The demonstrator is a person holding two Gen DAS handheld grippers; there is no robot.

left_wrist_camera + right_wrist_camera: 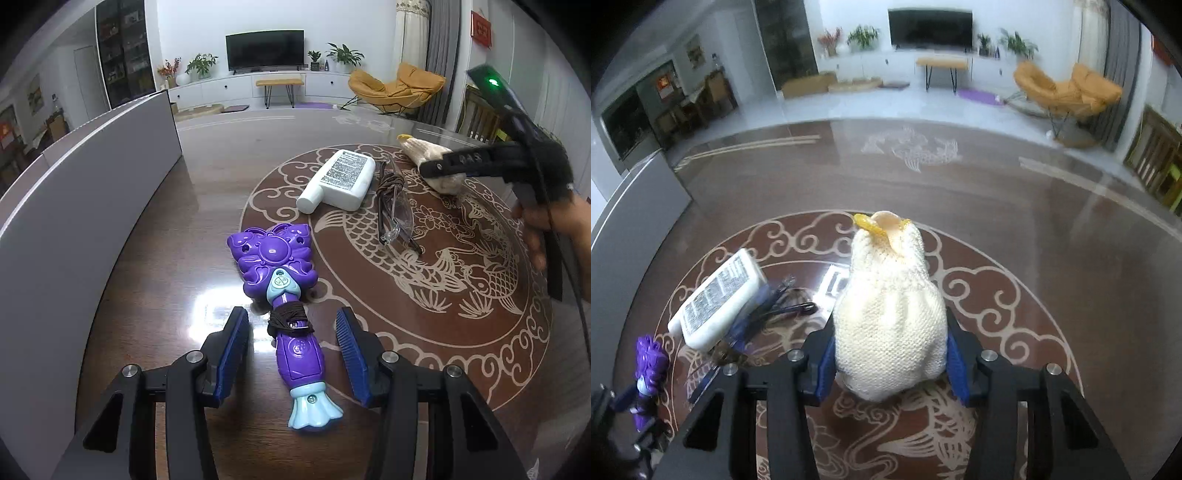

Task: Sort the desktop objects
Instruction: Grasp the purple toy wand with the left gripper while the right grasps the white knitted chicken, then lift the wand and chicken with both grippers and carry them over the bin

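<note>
Left wrist view first, biggest stuff down to the small bits. Brown table (184, 229) with a pale carp-and-cloud medallion takes up most of the shot, and a tall grey panel (74, 206) runs along its left edge. The left gripper (291, 347) sits low over the near edge, jaws apart, blue pads either side of the purple butterfly wand toy (280, 295) lying flat on the wood. Pads aren't touching the handle, there's a clear gap on both sides, so nothing's gripped. A dark cord is wrapped round the wand's neck.

Further back on the medallion a white bottle (338, 181) lies on its side, label up, and just beside it to the right are clear safety glasses (395, 210) with a brown cord bundled on them.

Right wrist view: the right gripper (890, 354) is clamped on a cream knitted pouch (890, 314), both blue pads pressed into its sides, with a yellow-orange bit poking out the far end. Whether the pouch is lifted off the table I honestly can't tell. From the left camera you can see a hand (554, 229) holding that gripper at the right edge.
</note>
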